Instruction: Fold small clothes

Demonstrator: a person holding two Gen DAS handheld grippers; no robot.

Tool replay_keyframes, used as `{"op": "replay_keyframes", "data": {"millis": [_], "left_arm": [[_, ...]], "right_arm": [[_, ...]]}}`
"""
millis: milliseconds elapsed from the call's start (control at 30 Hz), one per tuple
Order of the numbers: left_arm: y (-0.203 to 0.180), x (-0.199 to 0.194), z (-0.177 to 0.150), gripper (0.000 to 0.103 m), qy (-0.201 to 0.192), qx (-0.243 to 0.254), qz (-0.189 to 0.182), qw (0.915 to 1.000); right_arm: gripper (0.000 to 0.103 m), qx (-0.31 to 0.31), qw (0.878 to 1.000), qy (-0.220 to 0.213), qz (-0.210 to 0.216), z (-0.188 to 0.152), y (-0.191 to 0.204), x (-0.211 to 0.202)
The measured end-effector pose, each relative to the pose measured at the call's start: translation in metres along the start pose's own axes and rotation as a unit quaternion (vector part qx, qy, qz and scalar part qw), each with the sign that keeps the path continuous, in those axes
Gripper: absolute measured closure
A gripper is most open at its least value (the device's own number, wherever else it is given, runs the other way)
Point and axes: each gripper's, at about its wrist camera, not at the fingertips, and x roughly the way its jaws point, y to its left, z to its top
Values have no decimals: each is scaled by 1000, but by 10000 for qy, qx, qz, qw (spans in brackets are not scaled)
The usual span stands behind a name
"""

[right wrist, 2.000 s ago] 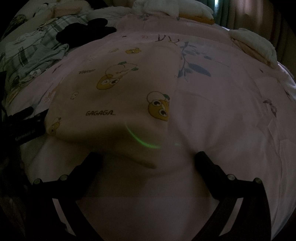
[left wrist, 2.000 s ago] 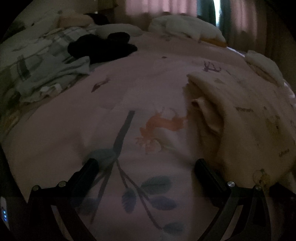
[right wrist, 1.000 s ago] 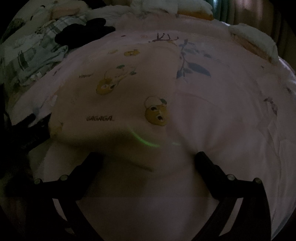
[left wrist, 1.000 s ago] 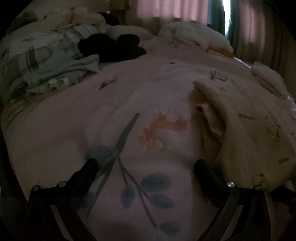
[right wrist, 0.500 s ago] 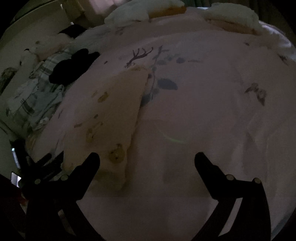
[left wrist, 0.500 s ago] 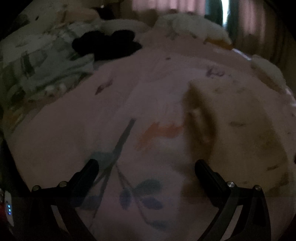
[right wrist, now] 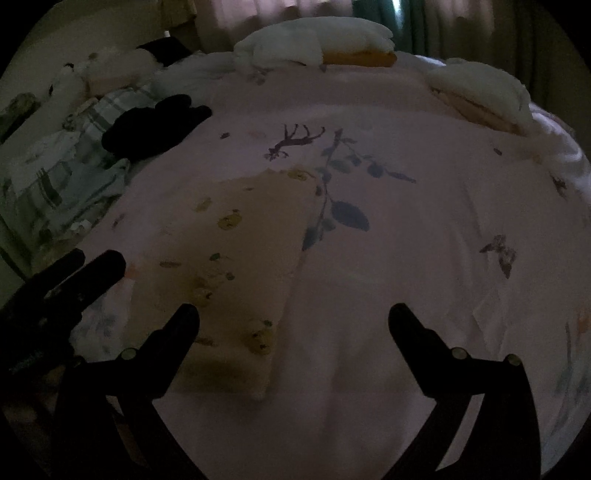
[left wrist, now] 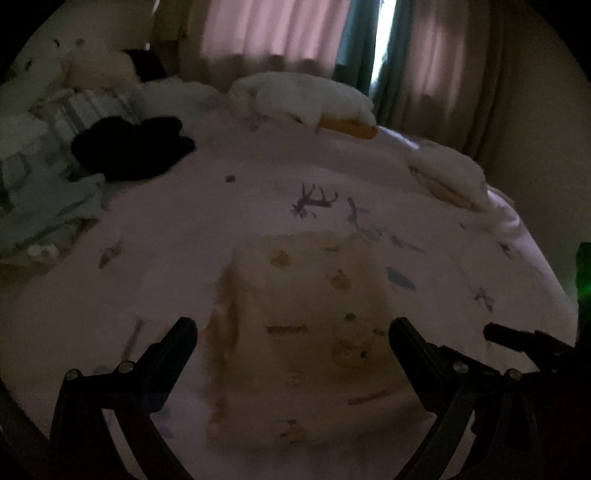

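- Left wrist view: left gripper point(left wrist: 291, 332) spread wide, holding nothing. Folded cloth point(left wrist: 306, 332) lies flat on the bedspread point(left wrist: 229, 229) between the fingers, long axis running away from the camera toward the curtains point(left wrist: 273, 33).
- Right wrist view: right gripper point(right wrist: 293, 314) spread, empty. Cloth point(right wrist: 229, 266) lies left of centre, long axis slanting away and rightward; left gripper point(right wrist: 79, 266) beside its left edge.

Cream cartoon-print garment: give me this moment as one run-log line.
cream cartoon-print garment: folded, flat on pink floral bedspread | left gripper: open, empty | right gripper: open, empty
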Motion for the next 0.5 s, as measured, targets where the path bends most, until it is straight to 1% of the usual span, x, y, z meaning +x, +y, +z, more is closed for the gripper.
{"op": "replay_keyframes", "data": {"millis": [67,167,267,333,433,467,500], "left_arm": [[4,6,0,1,28,29,20,10000],[7,16,2,1,93,136,17,9999],[16,25,1,1,255,49,145,9996],[26,31,-1,1,287,-72,-135,9995],[42,44,-2,1,551,-406,-561,9961],[48,49,-2,1,632,-573,-660,9942],[49,51,-2,1,733,-656,-649,9930]], "right_arm": [[0,-41,10000,20,-66,0,0,5],[0,-33,9999,137,19,0,-2,16],[0,35,9997,248,77,1,-4,29],[0,128,9994,283,154,3,-4,36],[0,303,9975,382,513,9,-5,49],[0,346,9967,414,600,12,-6,53],[0,387,9963,448,620,15,-6,58]]}}
